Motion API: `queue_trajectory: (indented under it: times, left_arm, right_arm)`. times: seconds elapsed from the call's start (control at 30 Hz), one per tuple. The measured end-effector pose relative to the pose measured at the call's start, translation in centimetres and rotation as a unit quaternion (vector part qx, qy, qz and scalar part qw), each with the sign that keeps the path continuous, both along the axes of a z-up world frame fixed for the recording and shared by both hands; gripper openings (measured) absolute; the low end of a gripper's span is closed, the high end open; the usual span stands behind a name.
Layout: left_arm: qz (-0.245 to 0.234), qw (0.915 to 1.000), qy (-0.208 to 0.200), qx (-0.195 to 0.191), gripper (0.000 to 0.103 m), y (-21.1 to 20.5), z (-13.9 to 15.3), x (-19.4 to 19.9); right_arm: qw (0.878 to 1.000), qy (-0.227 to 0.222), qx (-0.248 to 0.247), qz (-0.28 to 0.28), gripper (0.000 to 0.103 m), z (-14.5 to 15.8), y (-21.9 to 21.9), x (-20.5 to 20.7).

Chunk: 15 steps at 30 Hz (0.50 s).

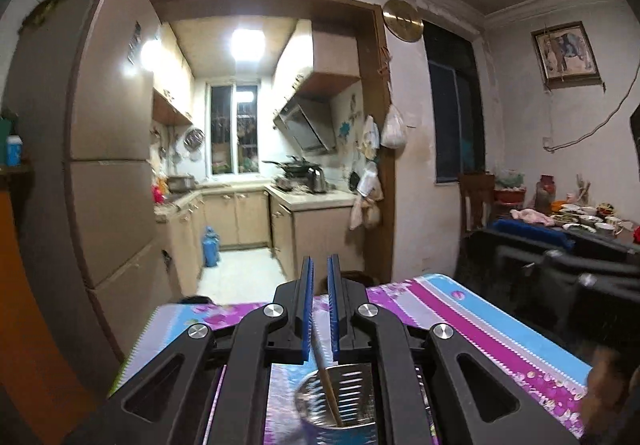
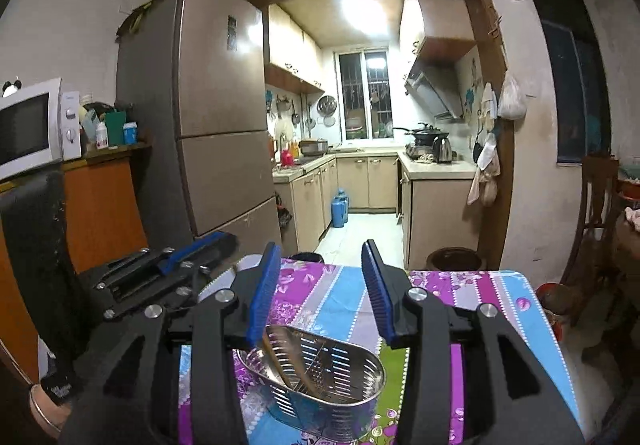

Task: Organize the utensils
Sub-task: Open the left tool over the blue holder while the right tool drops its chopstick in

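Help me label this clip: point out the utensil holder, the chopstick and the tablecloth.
utensil holder point(image 2: 320, 397), right wrist view, slotted front wall.
chopstick point(image 1: 326, 373), left wrist view, shaft between the blue pads.
tablecloth point(image 2: 500, 309), right wrist view, bare striped part right of the gripper.

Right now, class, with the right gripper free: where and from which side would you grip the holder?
Likely the holder rim at the end away from the utensil, from above, one finger inside and one outside: the thin upright wall suits a pinch, and the open right gripper hangs over it.
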<state>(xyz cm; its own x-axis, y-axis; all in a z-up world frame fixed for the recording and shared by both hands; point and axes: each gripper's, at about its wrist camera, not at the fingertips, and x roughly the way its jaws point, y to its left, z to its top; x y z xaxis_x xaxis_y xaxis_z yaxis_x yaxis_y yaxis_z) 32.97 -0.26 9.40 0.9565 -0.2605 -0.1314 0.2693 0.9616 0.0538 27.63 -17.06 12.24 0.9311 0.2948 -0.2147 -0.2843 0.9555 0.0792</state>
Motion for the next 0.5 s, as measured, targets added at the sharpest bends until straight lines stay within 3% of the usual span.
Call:
queue_trajectory:
  times: [0.17,0.2,0.27,0.37,0.5]
  left_arm:
    - [0.037,0.9993,-0.008,0.003,0.011,3.4,1.0,-5.2]
    - [0.042,0.999,-0.012,0.006,0.016,4.0,1.2,-6.4]
    - [0.055,0.9983,-0.018,0.012,0.044,6.1,0.9,-9.9]
    - [0.07,0.9972,-0.014,0.025,0.06,9.0,-0.3,-14.9]
    - [0.091,0.9951,0.003,0.039,0.07,11.5,-3.0,-20.6]
  right_arm:
    - [0.999,0.002,-0.031,-0.018,0.041,0.3,-1.9,-4.3]
    - [0.999,0.005,-0.039,-0.021,0.041,0.1,-2.7,-5.6]
    - [0.998,0.012,-0.047,-0.029,0.045,-0.6,-4.2,-7.8]
    - [0.996,0.022,-0.068,-0.05,0.05,-2.5,-6.5,-12.2]
    - [0.994,0.052,-0.065,-0.072,0.053,-5.6,-8.7,-17.0]
